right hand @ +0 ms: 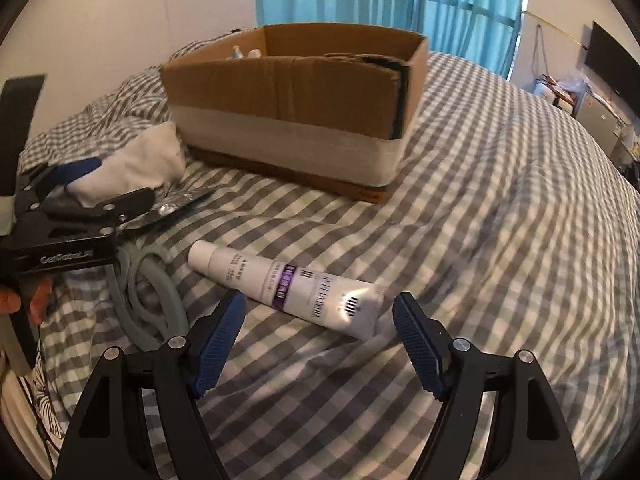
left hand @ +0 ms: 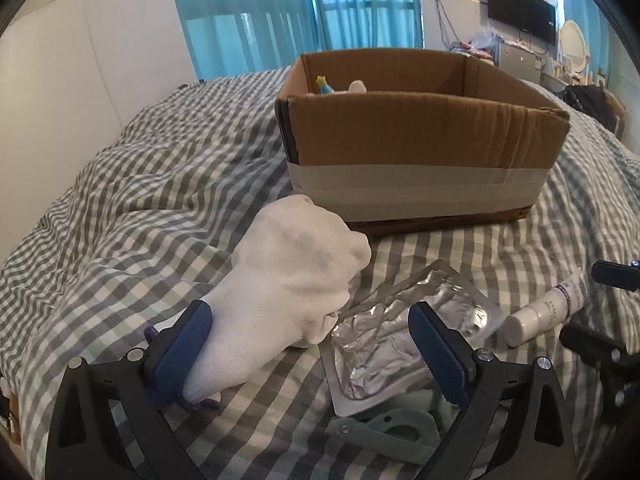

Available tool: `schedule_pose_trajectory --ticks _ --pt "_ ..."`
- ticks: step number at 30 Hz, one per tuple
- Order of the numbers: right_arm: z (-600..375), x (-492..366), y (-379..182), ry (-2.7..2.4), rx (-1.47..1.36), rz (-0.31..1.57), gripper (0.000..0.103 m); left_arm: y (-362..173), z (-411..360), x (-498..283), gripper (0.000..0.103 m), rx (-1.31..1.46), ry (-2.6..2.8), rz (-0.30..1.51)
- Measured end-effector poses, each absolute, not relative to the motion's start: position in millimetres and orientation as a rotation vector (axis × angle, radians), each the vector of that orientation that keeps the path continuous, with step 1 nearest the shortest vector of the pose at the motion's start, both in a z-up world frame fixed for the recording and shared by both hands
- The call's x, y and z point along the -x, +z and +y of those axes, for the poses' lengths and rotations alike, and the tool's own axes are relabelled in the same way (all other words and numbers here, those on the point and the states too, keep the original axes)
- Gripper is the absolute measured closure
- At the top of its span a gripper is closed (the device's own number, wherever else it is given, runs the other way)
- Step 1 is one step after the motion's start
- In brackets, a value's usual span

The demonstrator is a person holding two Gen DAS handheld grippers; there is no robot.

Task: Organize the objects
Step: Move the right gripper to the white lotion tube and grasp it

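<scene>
Now both grippers hang low over the checked bedspread (right hand: 460, 208), each lined up on its own target. The left gripper (left hand: 310, 344) has its jaws spread wide, straddling a rolled white sock (left hand: 288, 280) and the near end of a crinkled silver foil pouch (left hand: 400, 320); the left pad sits right against the sock's cuff, though nothing is pinched. A pale green plastic piece (left hand: 384, 436) pokes out from under the pouch.

Over to the right gripper (right hand: 320, 344), jaws also spread, nothing between the pads. The white tube (right hand: 288, 284) lies just ahead of the pads, crimped end nearest, cap pointing away to the left, so closing on the flat tail looks like the easy grab.

Behind it all stands the open cardboard box (right hand: 288, 92), a couple of small items already peeking over its rim, which is presumably where these loose pieces are headed.
</scene>
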State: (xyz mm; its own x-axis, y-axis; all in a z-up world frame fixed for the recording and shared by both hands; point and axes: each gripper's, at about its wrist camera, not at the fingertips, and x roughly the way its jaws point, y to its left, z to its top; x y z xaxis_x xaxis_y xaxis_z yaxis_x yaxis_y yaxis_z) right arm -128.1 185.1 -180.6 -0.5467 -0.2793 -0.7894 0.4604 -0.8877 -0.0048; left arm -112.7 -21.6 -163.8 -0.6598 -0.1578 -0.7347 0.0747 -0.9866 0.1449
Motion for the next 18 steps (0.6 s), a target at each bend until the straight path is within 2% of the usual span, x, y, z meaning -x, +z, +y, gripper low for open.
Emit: schedule_pose_trajectory --ticks 7,12,16,18 --pt "151 136 -188 -2.343 -1.145 0.450 0.027 -160 -28 110 0.003 -1.246 -2.761 -0.071" --pt "131 150 -196 -2.294 -1.135 0.497 0.028 -157 -24 101 0.003 -1.250 -2.772 -0.090" --pt "140 154 -195 -2.312 -1.161 0.390 0.066 -153 -18 91 0.003 -1.260 -2.777 -0.104" --pt "147 150 -191 -2.346 -1.153 0.391 0.069 -153 -13 87 0.003 -1.262 -2.796 -0.099"
